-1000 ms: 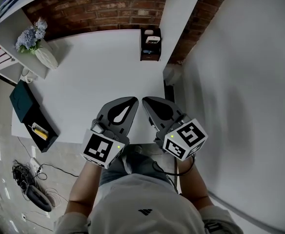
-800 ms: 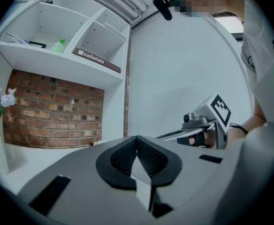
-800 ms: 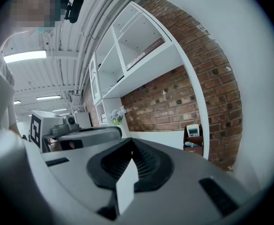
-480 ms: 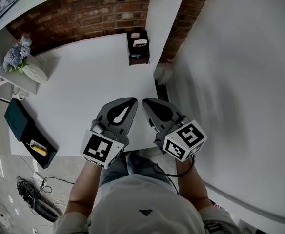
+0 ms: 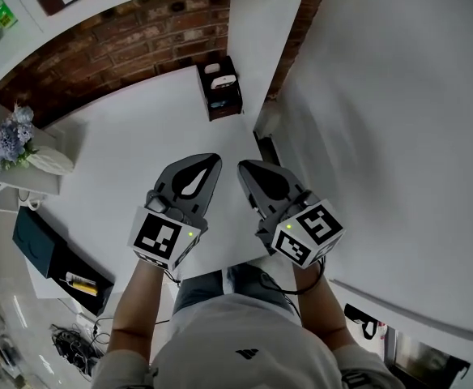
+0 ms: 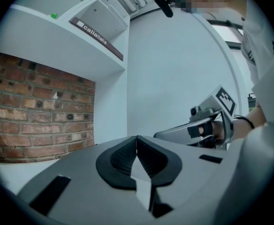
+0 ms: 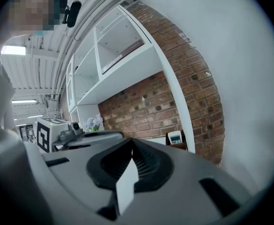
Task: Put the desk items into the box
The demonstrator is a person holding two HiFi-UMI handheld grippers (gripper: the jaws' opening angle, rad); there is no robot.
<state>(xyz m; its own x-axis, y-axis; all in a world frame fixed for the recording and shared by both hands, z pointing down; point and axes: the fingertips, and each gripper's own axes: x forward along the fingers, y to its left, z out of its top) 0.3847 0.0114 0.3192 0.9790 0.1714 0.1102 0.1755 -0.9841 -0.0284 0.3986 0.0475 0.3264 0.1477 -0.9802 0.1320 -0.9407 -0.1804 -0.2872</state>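
Closest to us, a person in a grey shirt [image 5: 236,343] holds two pairs of tongs out over the near edge of the white tabletop [image 5: 131,144]. The left tongs [image 5: 214,160] and the right tongs [image 5: 242,168] sit side by side, tips near each other but apart, both aimed away from the person across the bare surface. We see from each pair's own camera that the jaws are pressed fully together, dark ribbed pads meeting along one line, with nothing caught between them. Down to the left, below the tabletop's edge, a dark open box [image 5: 65,259] lies with a yellow item [image 5: 80,281] inside it and a dark teal flat piece [image 5: 32,240] just beside it; we cannot tell what the box rests on. A tangle of cables [image 5: 74,347] sits on the floor nearer the person. Further out, well apart from both pairs of tongs, a small dark holder [image 5: 224,110] stands upright at the tabletop's far right corner, with a few small pale things tucked into it. To the far left, a bunch of pale blue flowers [image 5: 10,140] in a white vase [image 5: 49,163] sits on a white shelf. Behind the tabletop rises a red brick wall [image 5: 123,47], and a plain white wall [image 5: 406,136] fills the right side.
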